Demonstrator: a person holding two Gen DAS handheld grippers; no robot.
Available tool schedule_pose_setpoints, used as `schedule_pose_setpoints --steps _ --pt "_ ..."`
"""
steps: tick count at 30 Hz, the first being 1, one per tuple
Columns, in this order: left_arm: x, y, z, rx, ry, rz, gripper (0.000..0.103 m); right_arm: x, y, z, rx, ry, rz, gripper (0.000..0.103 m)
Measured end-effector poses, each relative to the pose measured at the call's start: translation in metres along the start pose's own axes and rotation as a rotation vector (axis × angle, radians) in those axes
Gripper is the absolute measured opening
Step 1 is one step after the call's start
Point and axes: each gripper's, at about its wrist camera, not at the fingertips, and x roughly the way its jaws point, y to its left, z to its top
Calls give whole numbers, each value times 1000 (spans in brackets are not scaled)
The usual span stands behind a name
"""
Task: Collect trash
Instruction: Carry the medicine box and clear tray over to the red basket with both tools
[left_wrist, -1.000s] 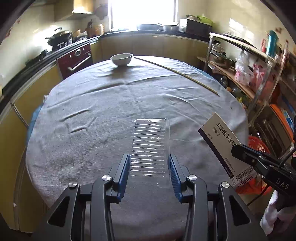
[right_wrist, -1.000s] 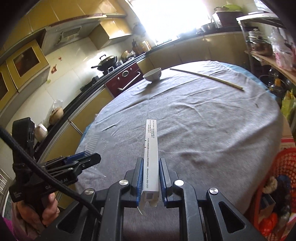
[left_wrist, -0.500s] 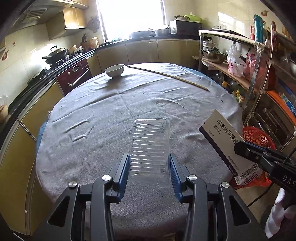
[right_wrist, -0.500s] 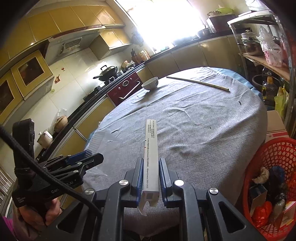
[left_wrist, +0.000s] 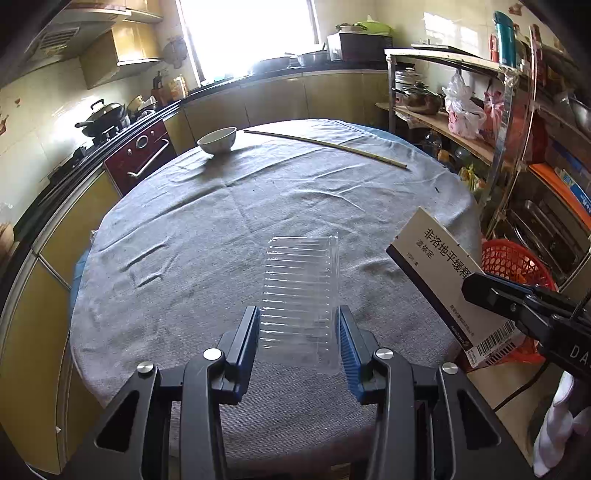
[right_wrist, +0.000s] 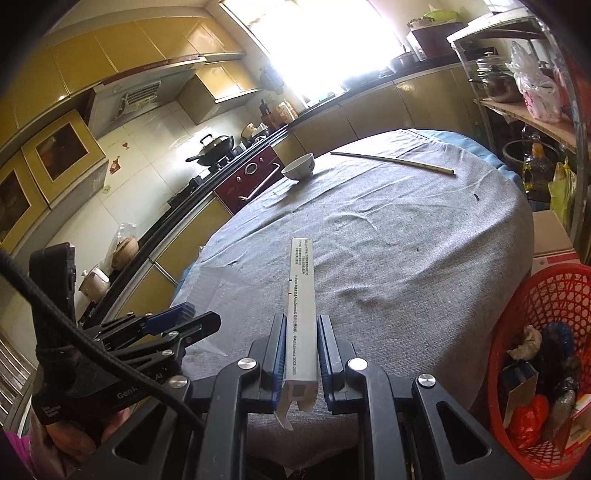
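Left gripper (left_wrist: 298, 334): bottom centre of the left view, blue pads pressed on both sides of a clear plastic tray (left_wrist: 300, 291), which juts up and away over the grey tablecloth (left_wrist: 207, 229).
Right gripper (right_wrist: 301, 352): bottom centre of the right view, nearly closed, pinching a flat cardboard box (right_wrist: 303, 295) by its thin edges; loose flap hanging at the near end.
Same box, left view: lower right of the frame, printed face and barcode showing, held above the table edge.
Red basket (right_wrist: 543, 354): lower right of the right view, on the floor beside the table, already holding scraps and wrappers; likely drop point for both pieces.
Table middle: bare cloth, wrinkled, a few dark specks.
Far end: white bowl (left_wrist: 217, 140) upper left of centre, long thin stick (left_wrist: 325, 147) lying just to its right; neither looks like trash in hand.
Risk, tray: thin flexible plastic, held only at the near end; could buckle or spring out sideways if squeezed harder or swung fast.
Risk, box: narrow hold on a light carton; could twist, or the flap could snag on the basket rim.
Risk, release: basket low and off to the side; letting go above the table edge could land either piece on the floor.
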Motion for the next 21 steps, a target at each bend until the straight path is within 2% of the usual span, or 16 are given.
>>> schedule_pose_setpoints --steps 9,21 --pt "8 -11 1 29 15 -1 43 2 -8 -1 17 1 8 18" --pt "1 -33 3 86 -3 5 43 -13 -20 -5 47 -27 14 18"
